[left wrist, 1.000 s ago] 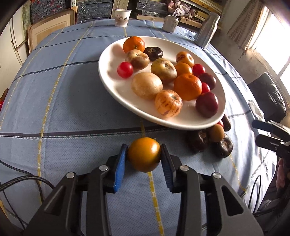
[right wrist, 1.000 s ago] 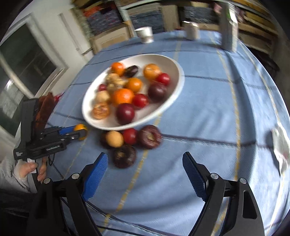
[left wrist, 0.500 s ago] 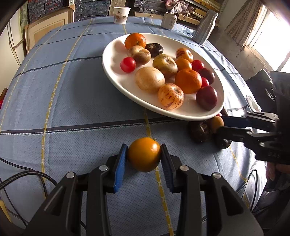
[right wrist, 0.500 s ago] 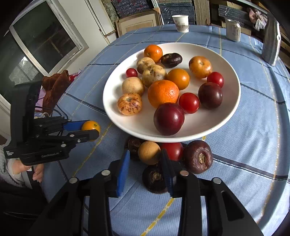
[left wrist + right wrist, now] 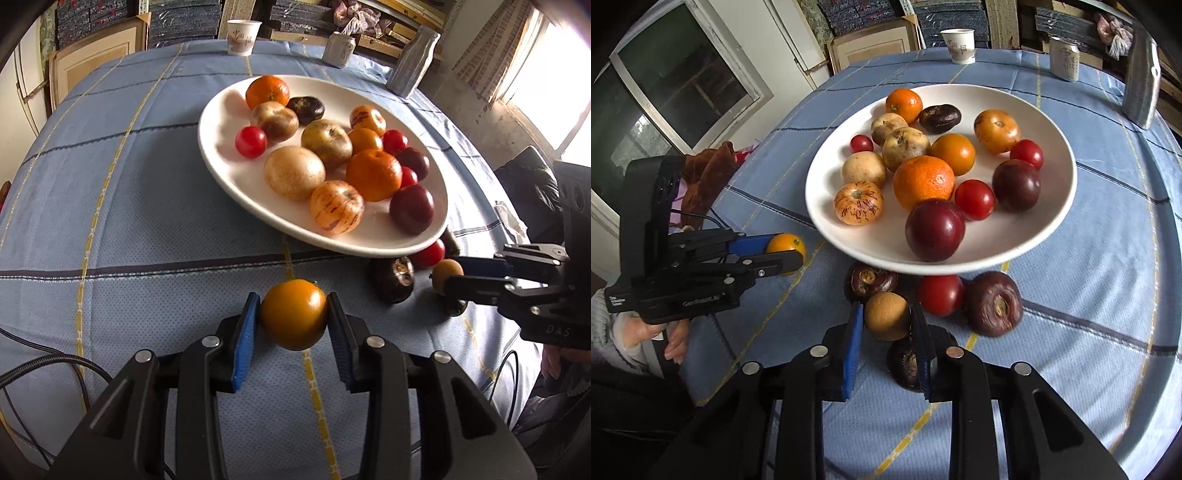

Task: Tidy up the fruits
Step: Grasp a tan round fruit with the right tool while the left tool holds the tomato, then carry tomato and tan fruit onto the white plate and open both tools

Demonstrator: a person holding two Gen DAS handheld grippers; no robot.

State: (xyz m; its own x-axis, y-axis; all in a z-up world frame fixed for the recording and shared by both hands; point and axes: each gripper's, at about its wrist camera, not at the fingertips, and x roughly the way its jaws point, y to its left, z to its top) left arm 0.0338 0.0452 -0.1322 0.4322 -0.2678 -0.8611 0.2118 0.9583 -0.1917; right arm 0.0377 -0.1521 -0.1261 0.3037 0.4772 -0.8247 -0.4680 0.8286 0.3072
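A white plate holds several fruits: oranges, tomatoes, dark plums, speckled apples. My left gripper is shut on a small orange fruit, held just above the blue tablecloth in front of the plate. My right gripper is shut on a small tan round fruit near the plate's front edge. Beside it lie a red tomato and dark brown-purple fruits; another dark one sits partly hidden under the right fingers.
A paper cup, a can and a metal bottle stand at the table's far side. A cable trails over the near left edge. A person's hand holds the left gripper.
My right gripper swung in toward the loose fruits in front of the plate and went from wide open to shut on the tan fruit. The left gripper kept still with the orange fruit.
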